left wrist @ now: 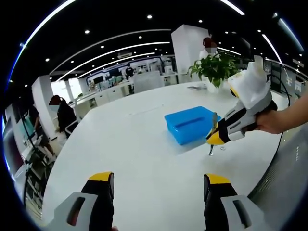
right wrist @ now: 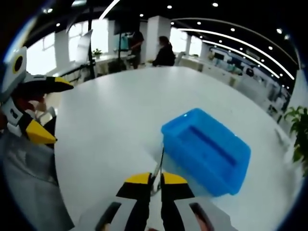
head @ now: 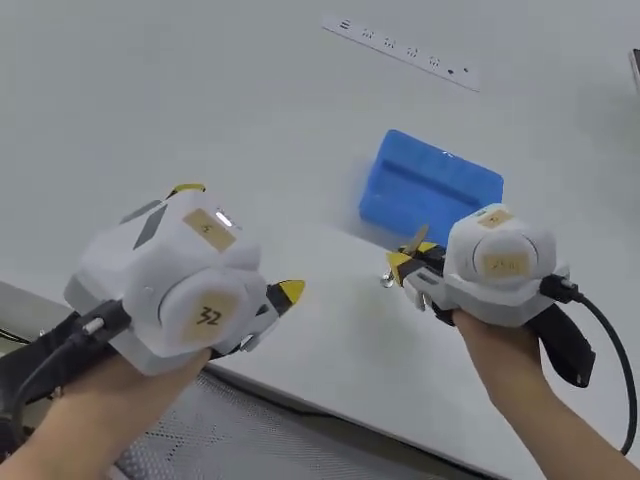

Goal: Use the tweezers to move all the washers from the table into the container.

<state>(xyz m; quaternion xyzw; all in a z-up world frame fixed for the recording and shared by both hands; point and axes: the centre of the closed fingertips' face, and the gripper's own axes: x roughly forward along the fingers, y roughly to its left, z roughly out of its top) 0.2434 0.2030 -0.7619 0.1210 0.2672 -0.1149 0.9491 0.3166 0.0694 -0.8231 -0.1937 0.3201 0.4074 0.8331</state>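
Observation:
The blue container [head: 432, 184] lies on the white table [head: 200, 110], open side up. My right gripper [head: 410, 264] hovers just in front of its near edge, shut on thin metal tweezers [head: 388, 279] whose tips point down at the table. In the right gripper view the tweezers [right wrist: 158, 166] stick out between the shut jaws toward the container [right wrist: 207, 150]. My left gripper [head: 240, 240] is held at the left, open with nothing between its fingers [left wrist: 101, 177]. Whether the tweezers [left wrist: 211, 142] hold a washer is too small to tell.
The table's near edge [head: 330, 405] runs diagonally below both grippers, with a dark mesh surface [head: 220, 435] under it. A white power strip [head: 400, 50] lies at the far back. People and a potted plant [left wrist: 216, 67] stand beyond the table.

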